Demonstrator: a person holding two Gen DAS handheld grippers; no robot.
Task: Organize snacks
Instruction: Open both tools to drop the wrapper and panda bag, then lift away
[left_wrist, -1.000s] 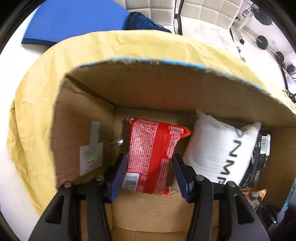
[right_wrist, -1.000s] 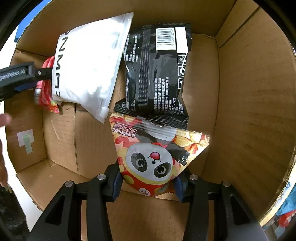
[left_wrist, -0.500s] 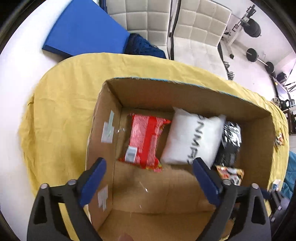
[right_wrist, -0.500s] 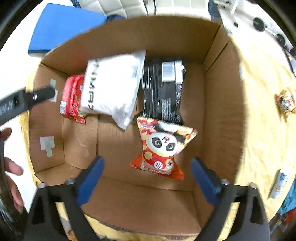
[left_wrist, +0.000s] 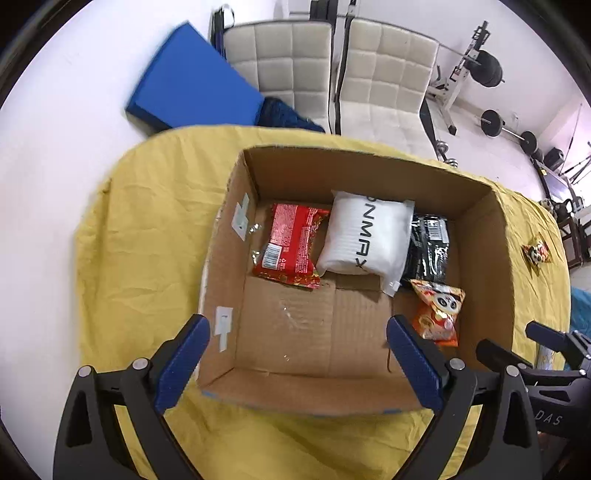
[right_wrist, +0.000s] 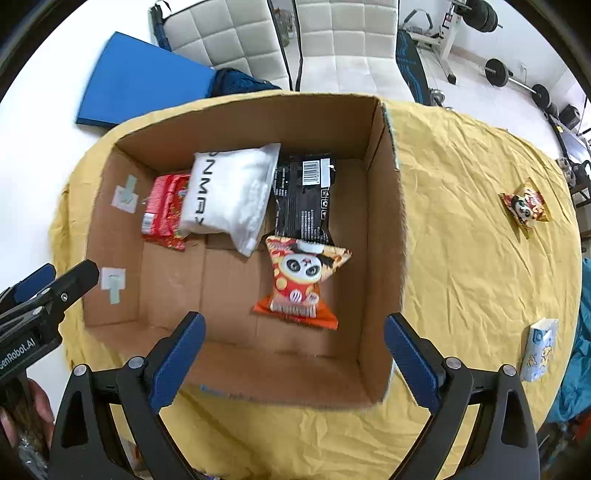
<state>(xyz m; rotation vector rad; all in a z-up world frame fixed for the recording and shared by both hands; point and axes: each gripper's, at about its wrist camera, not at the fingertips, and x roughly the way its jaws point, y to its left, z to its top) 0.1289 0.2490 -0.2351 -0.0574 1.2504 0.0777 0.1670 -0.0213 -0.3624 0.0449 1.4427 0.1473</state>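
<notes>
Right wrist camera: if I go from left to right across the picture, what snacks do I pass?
Red packet → white bag → black packet inside the cardboard box, then out on the yellow cloth the small panda snack.

1. The box (right_wrist: 384, 229) is made of matt, rough brown cardboard, creased on its floor.
2. The table is covered by a wrinkled, matt yellow cloth (right_wrist: 469, 236).
3. The red packet (left_wrist: 291, 243), black packet (right_wrist: 306, 199) and panda packet (right_wrist: 303, 280) are wrapped in glossy plastic film.
4. The white bag (right_wrist: 229, 192) is made of duller, soft plastic.
5. The chairs (left_wrist: 384, 81) are upholstered in smooth, quilted pale leather-like material.
</notes>
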